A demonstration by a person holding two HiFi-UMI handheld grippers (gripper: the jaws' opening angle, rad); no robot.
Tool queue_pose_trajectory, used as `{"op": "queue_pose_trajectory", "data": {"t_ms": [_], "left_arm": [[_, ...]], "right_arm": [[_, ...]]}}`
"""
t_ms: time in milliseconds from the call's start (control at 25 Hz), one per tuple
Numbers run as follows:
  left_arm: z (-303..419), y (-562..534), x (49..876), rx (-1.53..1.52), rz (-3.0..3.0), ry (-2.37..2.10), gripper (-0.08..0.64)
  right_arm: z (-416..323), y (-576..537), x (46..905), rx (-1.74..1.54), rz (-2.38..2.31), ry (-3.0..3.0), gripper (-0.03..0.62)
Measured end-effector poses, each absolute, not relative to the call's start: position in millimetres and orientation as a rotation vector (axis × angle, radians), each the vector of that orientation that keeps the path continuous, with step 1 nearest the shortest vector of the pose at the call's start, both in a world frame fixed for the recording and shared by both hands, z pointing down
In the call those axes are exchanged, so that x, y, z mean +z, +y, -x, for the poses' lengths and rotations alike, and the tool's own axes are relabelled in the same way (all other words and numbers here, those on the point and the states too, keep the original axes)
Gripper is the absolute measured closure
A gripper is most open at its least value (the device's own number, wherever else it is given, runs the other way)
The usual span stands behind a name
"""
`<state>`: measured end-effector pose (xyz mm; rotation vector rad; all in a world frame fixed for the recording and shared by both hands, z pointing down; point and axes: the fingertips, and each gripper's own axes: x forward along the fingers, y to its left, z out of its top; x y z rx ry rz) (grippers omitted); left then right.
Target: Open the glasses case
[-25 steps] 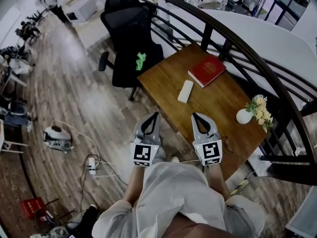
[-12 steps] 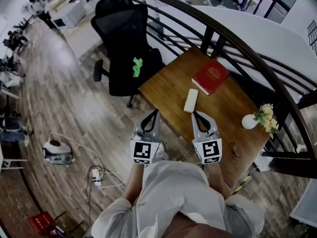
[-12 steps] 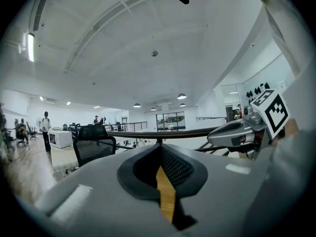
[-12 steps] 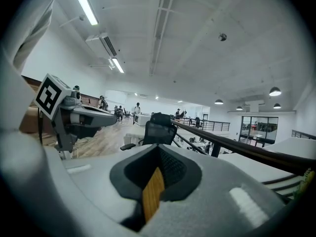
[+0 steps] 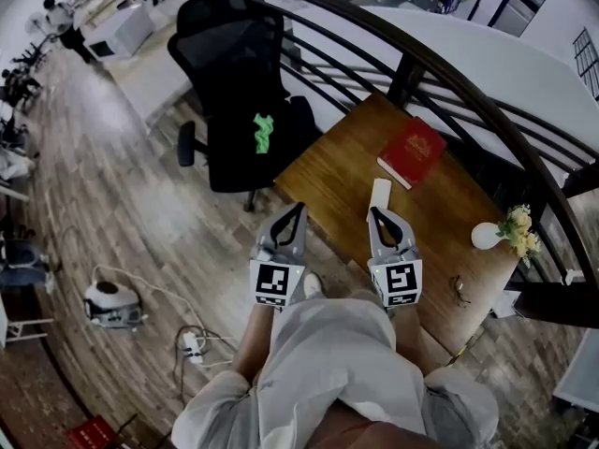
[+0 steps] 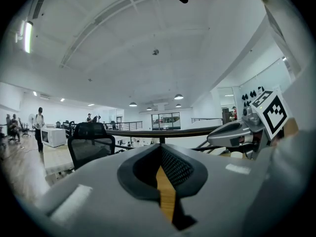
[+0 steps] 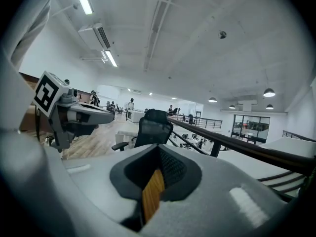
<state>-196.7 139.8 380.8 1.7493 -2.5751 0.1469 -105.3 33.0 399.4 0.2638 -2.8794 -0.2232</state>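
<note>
Left tongs and right tongs, each closed with nothing between the jaws, are held side by side at the near edge of the brown wooden worktop. The white oblong glasses case lies closed on the worktop, just beyond the tip of the right tongs and near a red hardcover book.

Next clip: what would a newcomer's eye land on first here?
The left gripper and right gripper, both shut and empty, point side by side at the near edge of the wooden table. Just beyond the right one lies the white glasses case, a red book behind it; a black office chair stands left of the table.
</note>
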Motion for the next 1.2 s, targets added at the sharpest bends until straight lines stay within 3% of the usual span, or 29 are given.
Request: {"op": "queue_pose_trajectory", "data": {"t_ms": [1200], "left_arm": [[247, 15, 466, 0.190, -1.937, -2.260, 0.540]], "right_arm": [[126, -62, 498, -0.062, -0.532, -2.631, 0.589]]}}
